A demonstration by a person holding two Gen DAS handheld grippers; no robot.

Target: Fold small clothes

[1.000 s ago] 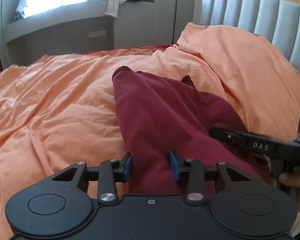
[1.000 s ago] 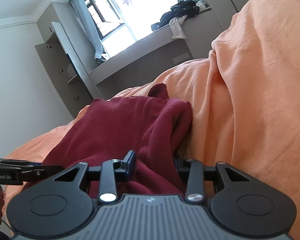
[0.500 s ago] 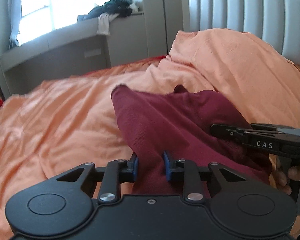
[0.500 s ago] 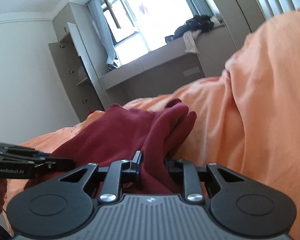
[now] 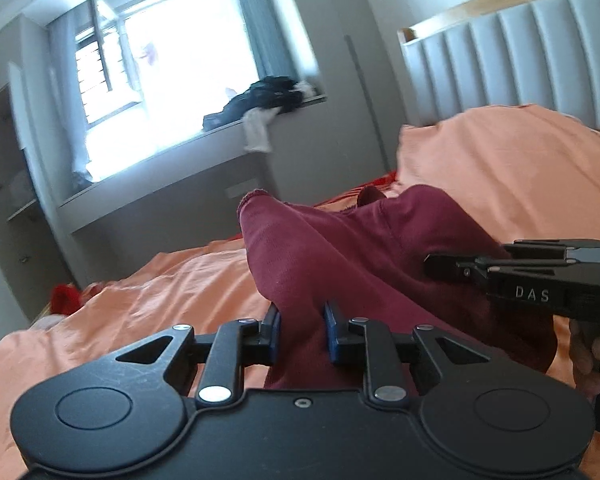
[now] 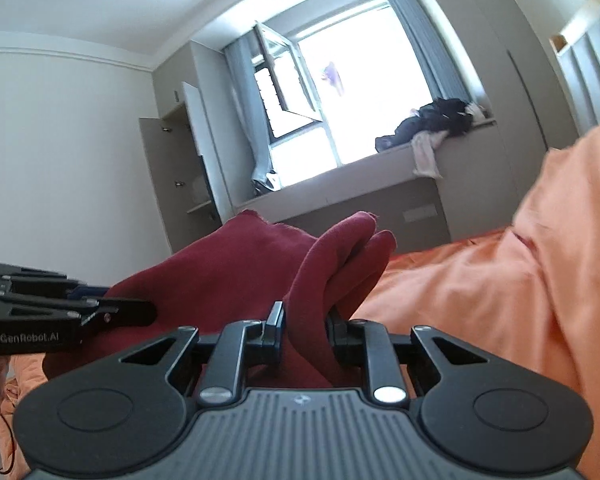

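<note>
We hold a dark red garment (image 5: 352, 248) above the bed's orange cover (image 5: 172, 288), one bunch of its cloth in each gripper. The left gripper (image 5: 300, 330) has its jaws closing, blue pads pressed on a fold of the garment. The right gripper (image 6: 304, 326) grips another fold, jaws clamped on it. On the sill beyond the garment lies a heap of dark clothes (image 6: 436, 122).

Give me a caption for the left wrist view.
Left claw closing on maroon garment above orange bedding.
</note>
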